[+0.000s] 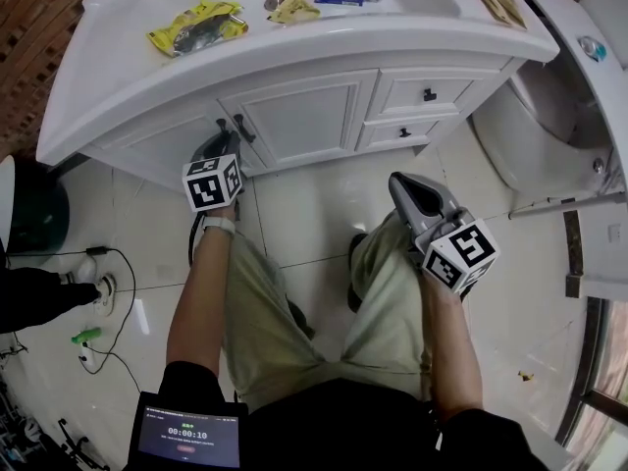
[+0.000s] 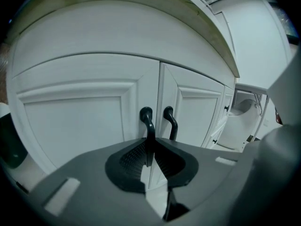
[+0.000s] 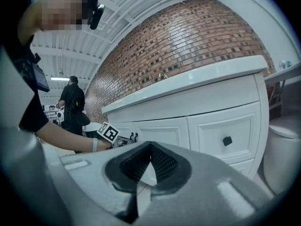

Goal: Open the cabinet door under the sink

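The white cabinet under the sink has two doors, the left door [image 1: 157, 143] and the right door [image 1: 299, 116], both closed flat. Two black handles stand side by side where the doors meet. My left gripper [image 1: 222, 137] [image 2: 149, 147] is shut on the left door's handle [image 2: 146, 119], which runs down between the pads. The right door's handle [image 2: 170, 120] is free just beside it. My right gripper [image 1: 404, 183] [image 3: 150, 147] hangs over my right knee, away from the cabinet, its tips together and nothing in them.
The white counter [image 1: 128, 67] overhangs the doors and carries a yellow packet [image 1: 196, 26] and small items. Drawers [image 1: 429, 94] lie to the right, then a toilet [image 1: 549, 116]. A dark bin [image 1: 34, 209] and cables [image 1: 98, 292] are at the left. A person [image 3: 73, 102] stands far behind.
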`<control>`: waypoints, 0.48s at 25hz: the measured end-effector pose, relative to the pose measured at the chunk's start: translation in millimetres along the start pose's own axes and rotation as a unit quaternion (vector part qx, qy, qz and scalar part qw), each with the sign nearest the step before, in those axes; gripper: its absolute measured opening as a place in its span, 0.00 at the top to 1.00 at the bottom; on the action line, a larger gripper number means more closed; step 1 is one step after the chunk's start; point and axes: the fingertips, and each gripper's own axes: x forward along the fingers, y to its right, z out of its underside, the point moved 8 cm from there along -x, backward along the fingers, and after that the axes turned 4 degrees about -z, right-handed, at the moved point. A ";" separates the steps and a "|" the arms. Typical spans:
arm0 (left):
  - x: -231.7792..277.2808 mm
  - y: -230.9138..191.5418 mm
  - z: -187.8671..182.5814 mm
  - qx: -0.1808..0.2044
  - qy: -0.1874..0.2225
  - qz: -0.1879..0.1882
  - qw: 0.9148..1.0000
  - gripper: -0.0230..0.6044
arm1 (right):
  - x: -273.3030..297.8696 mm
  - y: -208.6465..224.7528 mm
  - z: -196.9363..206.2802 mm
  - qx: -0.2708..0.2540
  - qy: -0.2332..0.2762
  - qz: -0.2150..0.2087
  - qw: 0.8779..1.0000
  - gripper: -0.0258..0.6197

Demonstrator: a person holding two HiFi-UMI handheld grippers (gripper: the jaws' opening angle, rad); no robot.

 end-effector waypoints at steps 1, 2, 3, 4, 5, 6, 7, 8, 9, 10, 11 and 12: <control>-1.7 0.1 0.7 0.002 0.000 0.001 1.000 0.86 | 1.0 -1.0 0.0 -0.001 0.001 -0.001 1.000 0.97; -3.7 0.4 1.7 0.003 0.000 0.002 1.000 0.86 | 2.1 -2.0 0.5 -0.002 0.002 -0.001 1.000 0.97; -6.0 0.7 3.2 0.003 0.000 0.003 1.000 0.86 | 3.3 -3.3 0.9 -0.003 0.003 -0.002 1.000 0.97; -8.6 1.2 5.0 0.003 0.001 0.005 1.000 0.86 | 4.6 -5.0 0.6 -0.004 0.003 -0.003 1.000 0.97; -11.5 1.7 6.8 0.002 0.001 0.007 1.000 0.86 | 6.2 -6.6 0.3 -0.005 0.003 -0.004 1.000 0.97; -14.6 2.0 8.6 0.003 0.001 0.010 1.000 0.86 | 8.0 -8.0 0.2 -0.006 0.002 -0.006 1.000 0.97; -17.8 2.3 10.3 0.005 0.002 0.012 1.000 0.86 | 10.2 -9.4 0.3 -0.007 0.002 -0.007 1.000 0.97; -21.1 2.4 11.9 0.008 0.002 0.016 1.000 0.86 | 12.7 -10.9 0.3 -0.007 0.001 -0.009 1.000 0.97; -24.5 2.4 13.5 0.012 0.002 0.020 1.000 0.86 | 15.4 -12.8 0.2 -0.008 0.001 -0.011 1.000 0.97; -28.0 2.5 15.4 0.015 0.002 0.024 1.000 0.86 | 18.0 -14.9 0.2 -0.009 0.001 -0.014 1.000 0.97; -31.7 2.7 17.6 0.018 0.002 0.028 0.999 0.86 | 20.7 -17.3 0.3 -0.010 0.001 -0.016 1.000 0.97; -35.7 2.8 20.0 0.020 0.002 0.032 0.999 0.86 | 23.5 -20.0 0.5 -0.011 0.000 -0.018 1.000 0.97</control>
